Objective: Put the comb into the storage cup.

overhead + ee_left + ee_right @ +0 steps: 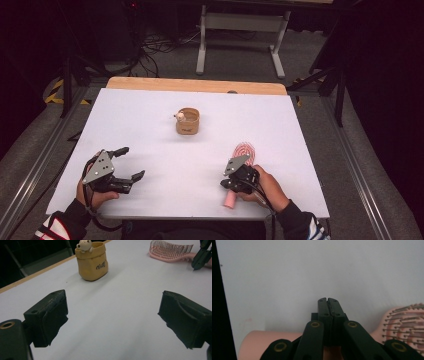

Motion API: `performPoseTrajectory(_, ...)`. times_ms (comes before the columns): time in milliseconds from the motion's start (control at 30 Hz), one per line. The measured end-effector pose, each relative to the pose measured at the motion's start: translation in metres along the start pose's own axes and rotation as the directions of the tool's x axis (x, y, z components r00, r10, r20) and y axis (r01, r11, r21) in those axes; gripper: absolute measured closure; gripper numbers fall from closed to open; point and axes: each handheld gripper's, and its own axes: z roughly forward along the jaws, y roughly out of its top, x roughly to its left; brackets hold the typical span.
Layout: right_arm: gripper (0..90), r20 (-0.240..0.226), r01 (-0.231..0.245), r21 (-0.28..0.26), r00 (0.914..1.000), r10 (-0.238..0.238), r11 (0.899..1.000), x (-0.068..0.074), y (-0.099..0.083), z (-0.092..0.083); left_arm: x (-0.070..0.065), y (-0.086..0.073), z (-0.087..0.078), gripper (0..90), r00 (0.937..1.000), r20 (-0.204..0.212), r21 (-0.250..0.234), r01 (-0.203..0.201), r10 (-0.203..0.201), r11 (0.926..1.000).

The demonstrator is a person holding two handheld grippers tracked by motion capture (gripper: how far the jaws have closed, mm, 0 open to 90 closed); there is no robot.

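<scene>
Currently, right gripper [239, 176], jaws closed empty above pink hairbrush [243, 152] handle, should open and lower squarely; left gripper [129, 164] rests open.

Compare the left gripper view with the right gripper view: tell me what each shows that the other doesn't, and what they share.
Left gripper view alone: a yellow pouch with a small bear figure at its rim, the table's wooden edge, and the left gripper with jaws wide apart. Right gripper view alone: the right gripper, jaws pressed together over the brush's pink handle. Both: the white table top and the pink brush with its bristles up.
</scene>
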Motion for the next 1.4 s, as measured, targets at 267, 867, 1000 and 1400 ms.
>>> performPoseTrajectory(267,90.0,0.007,-0.010,0.014,0.9999,0.010,1.000,-0.011,-0.027,-0.019,0.000,-0.001,0.003,9.6,0.9999,0.007,0.008,0.009,-0.009,0.9999)
performPoseTrajectory(867,90.0,0.177,-0.091,0.025,0.9805,0.086,0.995,-0.034,-0.066,-0.046,-0.001,0.000,0.003,9.8,0.9999,0.009,0.009,0.007,-0.007,0.9999)
performPoseTrajectory(1000,86.5,0.173,-0.096,0.008,0.9805,0.093,0.995,-0.033,-0.068,-0.046,-0.001,0.000,0.002,9.7,1.0000,0.006,0.005,0.006,-0.006,1.0000)
performPoseTrajectory(1400,61.2,0.204,-0.142,-0.110,0.9655,0.162,0.984,-0.014,-0.064,-0.071,-0.001,0.001,-0.002,9.9,1.0000,-0.001,-0.001,0.002,-0.002,1.0000)
